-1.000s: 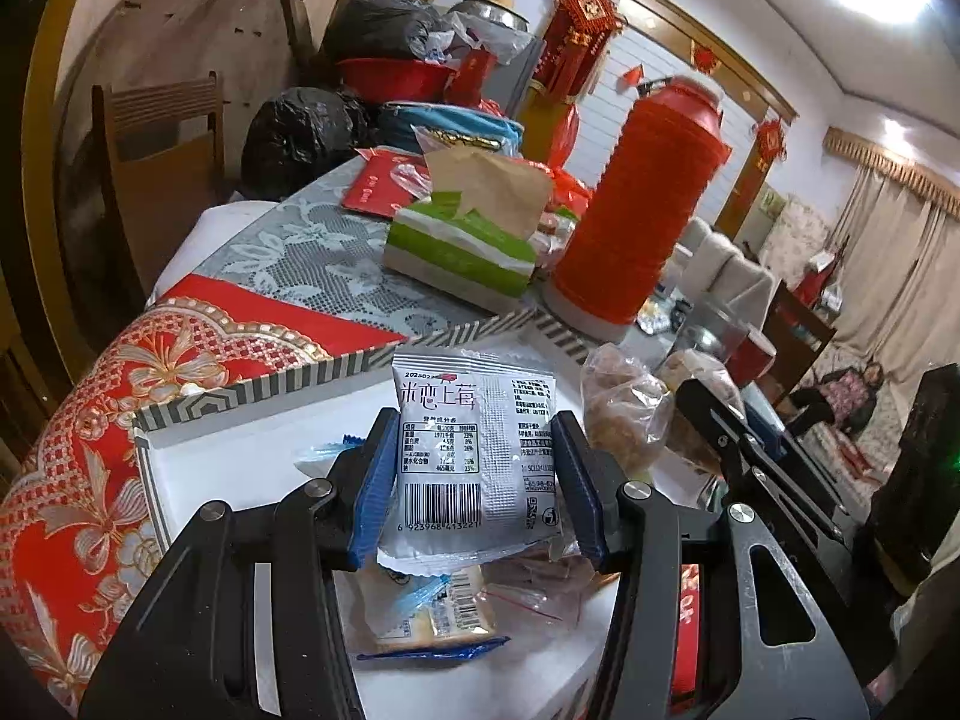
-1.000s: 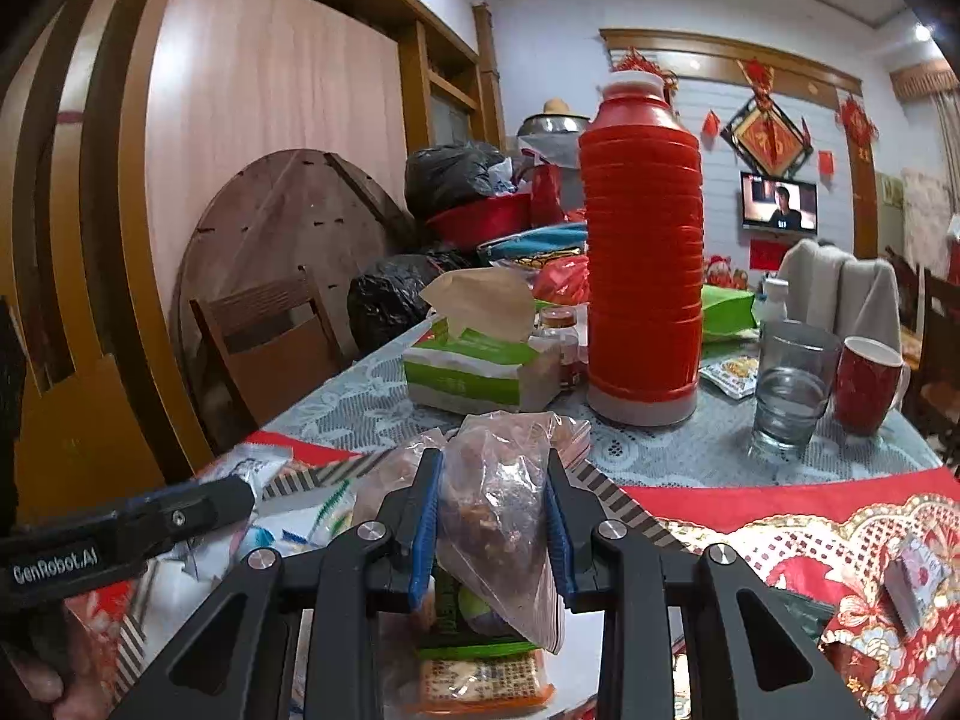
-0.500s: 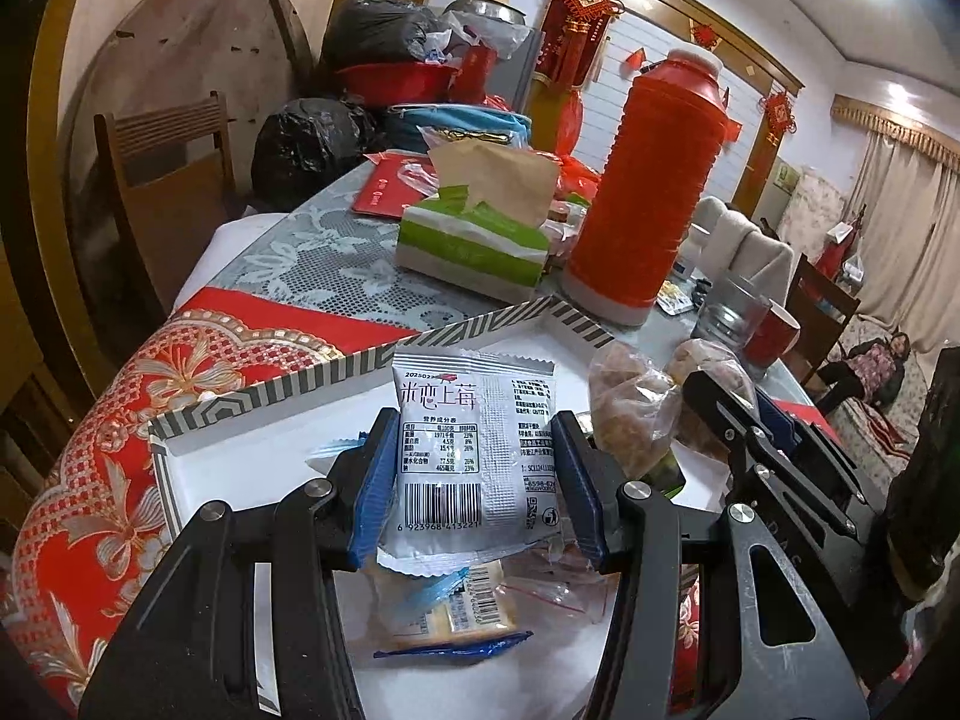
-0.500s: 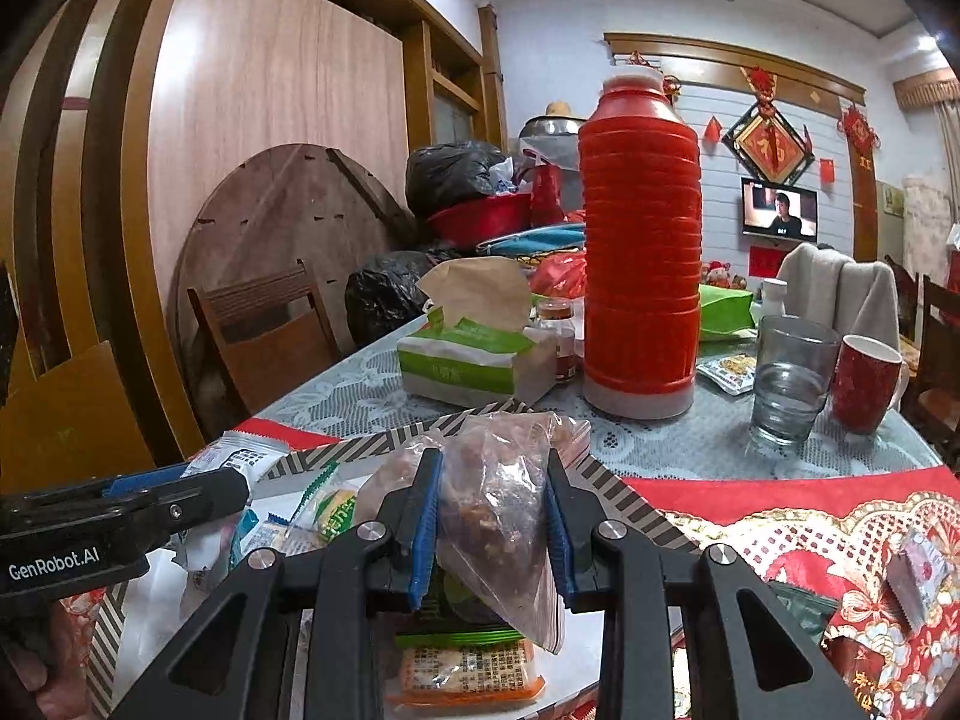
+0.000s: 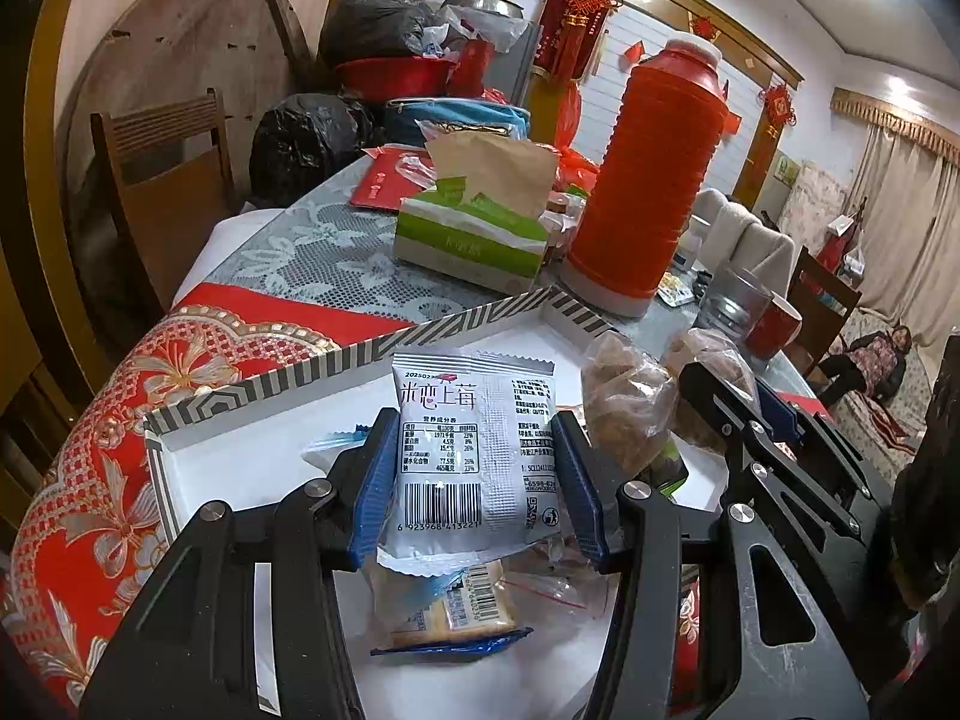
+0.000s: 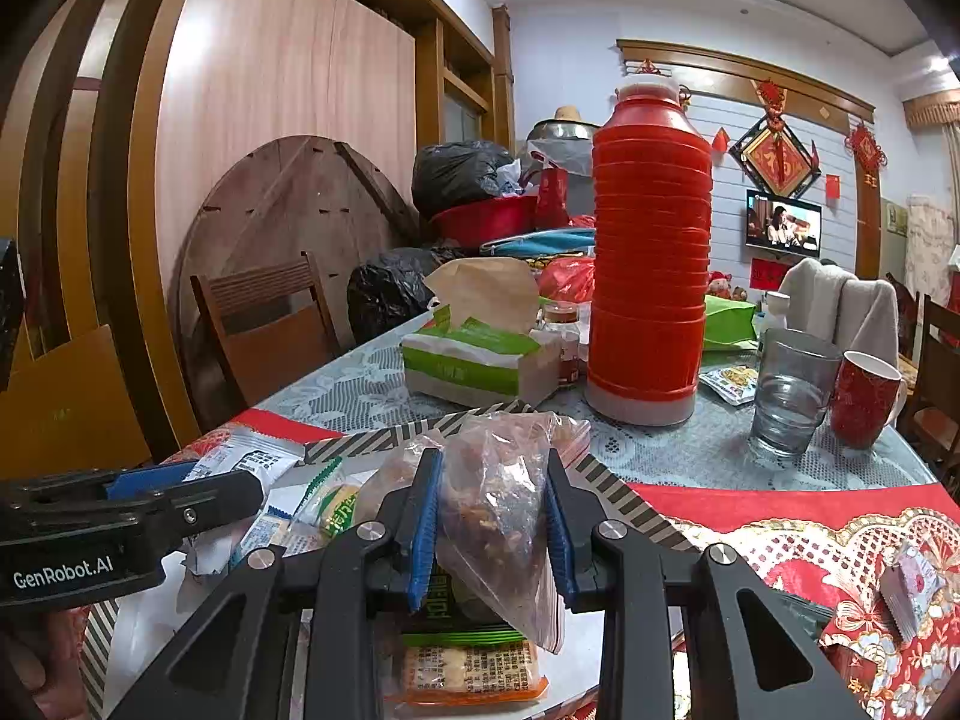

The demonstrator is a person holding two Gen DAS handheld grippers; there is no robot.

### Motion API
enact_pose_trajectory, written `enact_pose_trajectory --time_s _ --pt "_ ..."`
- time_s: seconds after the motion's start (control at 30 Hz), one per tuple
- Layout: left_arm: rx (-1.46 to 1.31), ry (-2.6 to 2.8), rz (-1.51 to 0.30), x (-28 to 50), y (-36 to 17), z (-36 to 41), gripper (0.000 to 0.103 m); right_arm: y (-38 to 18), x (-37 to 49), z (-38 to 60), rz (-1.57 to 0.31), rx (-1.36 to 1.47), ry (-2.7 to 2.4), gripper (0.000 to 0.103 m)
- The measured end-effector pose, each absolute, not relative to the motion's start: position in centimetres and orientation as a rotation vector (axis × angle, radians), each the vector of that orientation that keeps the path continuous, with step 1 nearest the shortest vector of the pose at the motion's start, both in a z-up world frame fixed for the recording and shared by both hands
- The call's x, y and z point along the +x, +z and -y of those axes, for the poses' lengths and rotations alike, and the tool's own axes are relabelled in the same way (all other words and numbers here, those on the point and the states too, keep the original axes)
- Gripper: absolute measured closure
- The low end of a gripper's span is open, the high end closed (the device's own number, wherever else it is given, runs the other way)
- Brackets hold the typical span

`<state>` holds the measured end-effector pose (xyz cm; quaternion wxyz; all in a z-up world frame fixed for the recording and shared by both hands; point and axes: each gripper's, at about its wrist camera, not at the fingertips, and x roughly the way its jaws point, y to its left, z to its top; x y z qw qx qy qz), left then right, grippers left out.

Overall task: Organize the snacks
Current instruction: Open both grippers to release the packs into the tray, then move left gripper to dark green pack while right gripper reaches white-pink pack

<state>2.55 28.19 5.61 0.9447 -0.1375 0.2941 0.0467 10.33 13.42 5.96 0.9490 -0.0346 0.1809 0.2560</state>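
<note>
My left gripper (image 5: 477,489) is shut on a silver snack packet (image 5: 474,450) with a barcode, held over a white box with a striped rim (image 5: 252,390). My right gripper (image 6: 489,525) is shut on a clear zip bag of brown snacks (image 6: 498,498), held over the same box (image 6: 624,501). That bag also shows in the left wrist view (image 5: 627,396), right of the packet. Several wrapped snacks lie in the box, among them a cracker pack (image 5: 447,609) and an orange-edged biscuit pack (image 6: 468,669). The left gripper shows in the right wrist view (image 6: 180,498).
A tall red thermos (image 6: 648,252) and a green tissue pack (image 6: 480,354) stand behind the box. A glass (image 6: 789,396) and a red mug (image 6: 864,399) stand at the right. A small packet (image 6: 912,588) lies on the red cloth. Chairs stand to the left.
Both grippers have moved slightly forward over the box with their snacks still held. The box rim and the thermos look closer in both views.
</note>
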Motion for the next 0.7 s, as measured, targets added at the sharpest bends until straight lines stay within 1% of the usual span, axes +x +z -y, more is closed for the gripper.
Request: enact_pose_trajectory --time_s 0.27,0.3,0.43,0.47,0.53,0.57,0.6,0.7 --pt "-0.284 0.101 -0.612 2.61 5.47 -28.21 0.053 5.94 10.50 -13.33 -0.379 -0.064 0.519 0.072" --pt "-0.288 0.102 -0.615 2.69 5.42 -28.28 0.053 5.93 10.58 -13.30 -0.380 -0.061 0.519 0.069" --pt "-0.307 0.106 -0.624 2.81 5.28 -28.55 0.053 5.93 10.63 -13.10 -0.378 -0.052 0.514 0.069" --pt "-0.310 0.108 -0.626 2.82 5.30 -28.57 0.050 5.93 10.61 -13.10 -0.375 -0.052 0.513 0.069" --pt "-0.320 0.113 -0.628 2.81 5.26 -28.65 0.037 5.97 10.50 -13.14 -0.369 -0.056 0.512 0.068" --pt "-0.323 0.119 -0.626 2.77 5.28 -28.66 0.028 5.99 10.46 -13.14 -0.366 -0.056 0.511 0.067" --pt "-0.325 0.127 -0.619 2.68 5.34 -28.70 0.025 5.99 10.36 -13.11 -0.360 -0.056 0.507 0.065" --pt "-0.339 0.137 -0.594 2.38 5.61 -29.04 0.025 6.07 10.02 -13.04 -0.343 -0.057 0.498 0.059"
